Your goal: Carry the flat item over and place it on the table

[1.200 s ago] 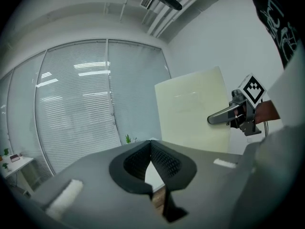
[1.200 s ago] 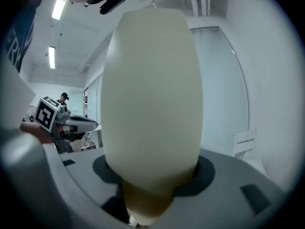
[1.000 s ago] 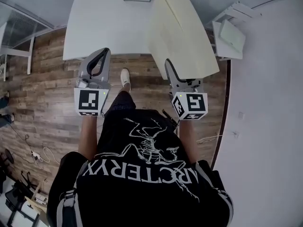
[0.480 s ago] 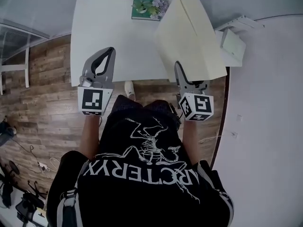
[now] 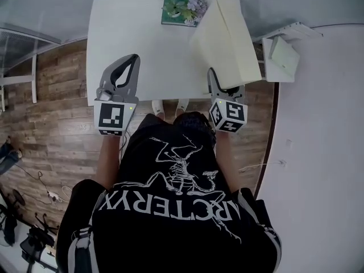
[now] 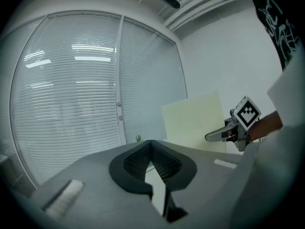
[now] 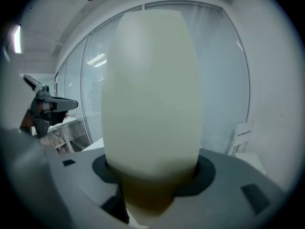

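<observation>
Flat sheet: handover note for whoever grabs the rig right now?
Left tool: shut, empty, held over the near part of the white table.
Right tool: shut on the bottom edge of the pale-yellow sheet, which stands tilted above the table's right side, not resting on it.
Done: sheet carried up to the table.
Left to do: lower it flat onto bare tabletop, probably keeping off the small plants at the far edge, then release.

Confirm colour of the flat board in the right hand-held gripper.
Plain pale cream-yellow, no pattern; the flat board shows best in the head view.
</observation>
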The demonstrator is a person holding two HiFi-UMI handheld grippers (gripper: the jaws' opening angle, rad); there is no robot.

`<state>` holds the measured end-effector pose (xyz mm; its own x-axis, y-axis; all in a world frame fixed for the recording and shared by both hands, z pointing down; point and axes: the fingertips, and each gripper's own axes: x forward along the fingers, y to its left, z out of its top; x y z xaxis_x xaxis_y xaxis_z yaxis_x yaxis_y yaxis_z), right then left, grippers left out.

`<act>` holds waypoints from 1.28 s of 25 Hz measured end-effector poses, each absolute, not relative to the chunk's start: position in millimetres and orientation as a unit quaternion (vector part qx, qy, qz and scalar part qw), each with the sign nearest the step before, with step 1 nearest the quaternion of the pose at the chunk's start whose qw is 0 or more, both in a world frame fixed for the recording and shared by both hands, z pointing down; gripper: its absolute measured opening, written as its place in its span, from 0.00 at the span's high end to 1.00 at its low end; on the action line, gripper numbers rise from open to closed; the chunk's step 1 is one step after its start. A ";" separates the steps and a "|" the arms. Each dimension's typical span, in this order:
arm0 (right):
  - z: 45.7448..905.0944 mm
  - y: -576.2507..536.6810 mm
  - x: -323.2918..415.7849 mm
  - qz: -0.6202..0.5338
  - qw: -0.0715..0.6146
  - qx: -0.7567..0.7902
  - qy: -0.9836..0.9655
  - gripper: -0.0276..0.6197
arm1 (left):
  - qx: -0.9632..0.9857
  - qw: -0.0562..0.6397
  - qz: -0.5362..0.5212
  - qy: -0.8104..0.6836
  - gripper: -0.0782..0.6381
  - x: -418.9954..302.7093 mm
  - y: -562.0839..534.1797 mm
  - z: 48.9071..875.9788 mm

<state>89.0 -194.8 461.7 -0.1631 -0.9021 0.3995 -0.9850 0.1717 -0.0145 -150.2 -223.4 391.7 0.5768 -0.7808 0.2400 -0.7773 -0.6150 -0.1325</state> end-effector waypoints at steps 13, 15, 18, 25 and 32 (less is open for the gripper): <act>540.3 -225.9 111.1 0.105 0.157 0.622 -0.760 0.55 | -0.884 0.015 -0.173 0.434 0.88 -117.1 -240.0 395.7; 549.9 -231.4 112.2 0.105 0.167 0.613 -0.765 0.55 | -0.883 0.015 -0.175 0.436 0.88 -111.5 -240.5 395.4; 557.1 -239.0 114.3 0.102 0.170 0.602 -0.773 0.55 | -0.880 0.015 -0.178 0.441 0.88 -103.2 -241.6 395.5; 576.9 -229.6 119.7 0.125 0.218 0.568 -0.784 0.49 | -0.873 0.014 -0.180 0.453 0.88 -95.0 -239.0 395.0; 592.5 -208.5 120.4 0.166 0.234 0.544 -0.789 0.49 | -0.870 0.012 -0.181 0.459 0.88 -90.8 -236.6 397.3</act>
